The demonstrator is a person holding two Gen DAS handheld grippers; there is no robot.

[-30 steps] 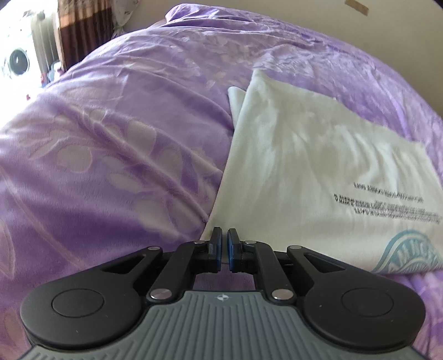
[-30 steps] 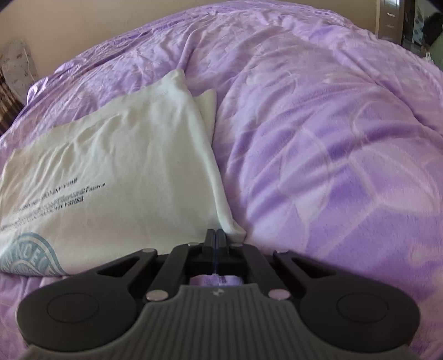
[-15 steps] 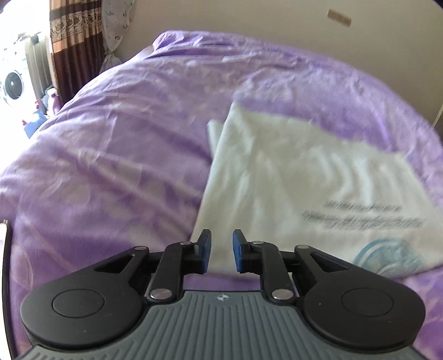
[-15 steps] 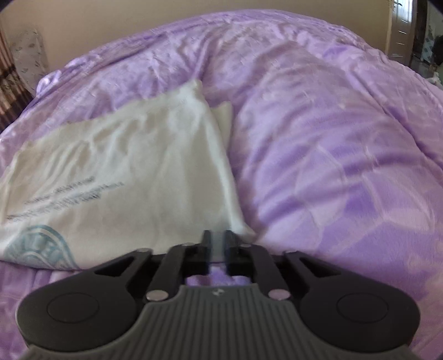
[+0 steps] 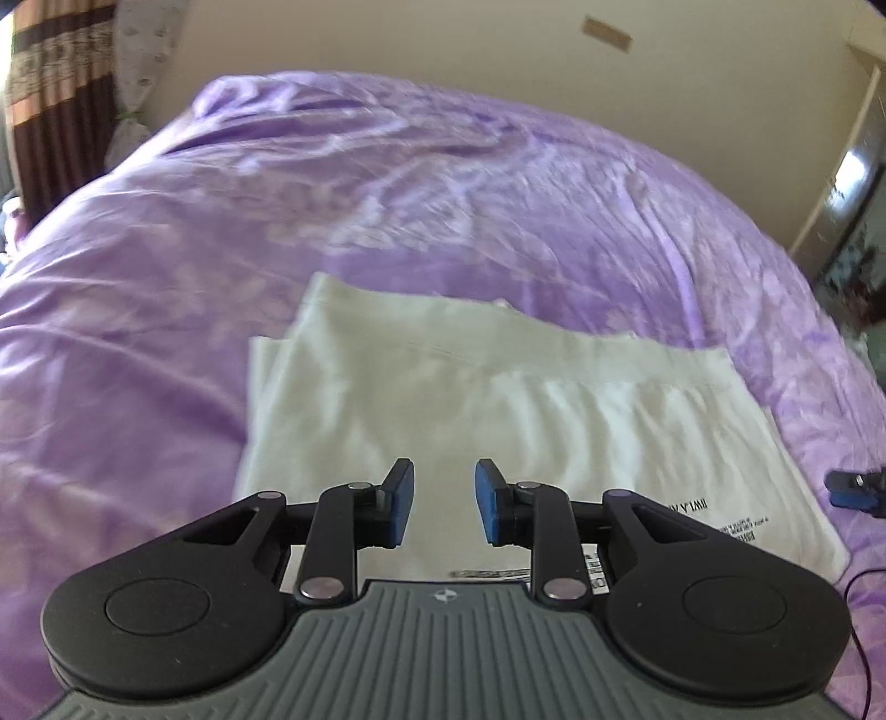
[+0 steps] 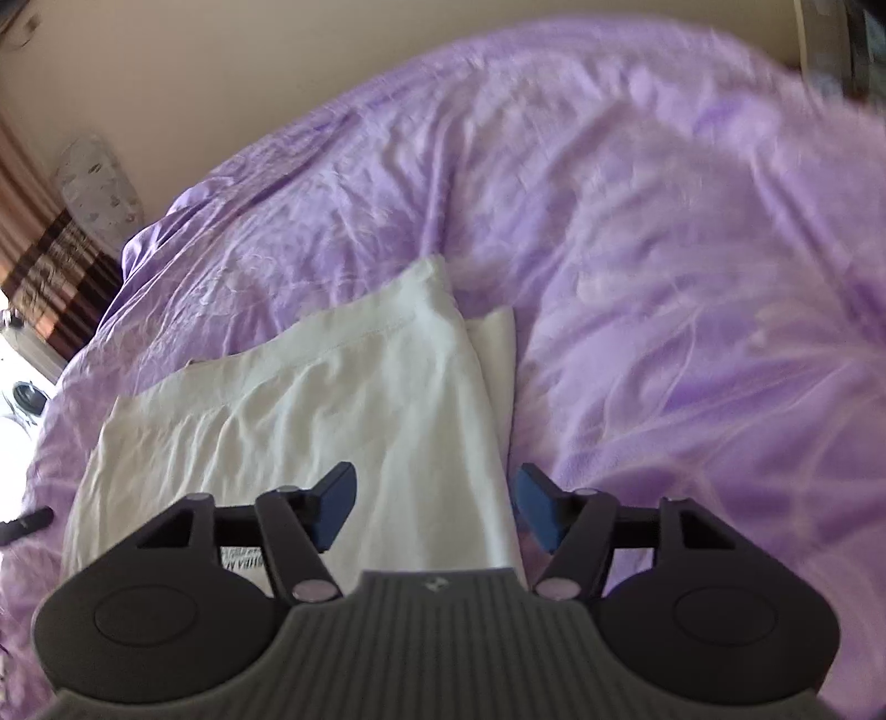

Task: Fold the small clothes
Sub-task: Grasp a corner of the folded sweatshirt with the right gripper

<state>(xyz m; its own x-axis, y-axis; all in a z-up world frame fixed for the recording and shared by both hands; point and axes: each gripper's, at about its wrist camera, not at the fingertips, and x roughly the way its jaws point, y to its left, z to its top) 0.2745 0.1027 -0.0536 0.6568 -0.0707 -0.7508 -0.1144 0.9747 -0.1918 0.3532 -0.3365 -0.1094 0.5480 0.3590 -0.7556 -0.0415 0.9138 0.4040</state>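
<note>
A white T-shirt (image 5: 498,421) with black print lies folded flat on the purple bedspread (image 5: 277,232). It also shows in the right wrist view (image 6: 343,399). My left gripper (image 5: 443,501) is open and empty, raised above the shirt's near left part. My right gripper (image 6: 432,512) is open and empty, raised above the shirt's near right edge. The right gripper's blue fingertip (image 5: 853,493) shows at the right edge of the left wrist view. A dark part of the left gripper (image 6: 25,523) shows at the left edge of the right wrist view.
The bedspread (image 6: 692,277) covers the whole bed. A beige wall (image 5: 443,50) stands behind it. Brown striped curtains (image 5: 50,99) hang at the far left. A mirrored cabinet (image 5: 853,221) stands at the right.
Both grippers have opened, let go of the shirt's near corners, and lifted up and back. The shirt lies flat where it was.
</note>
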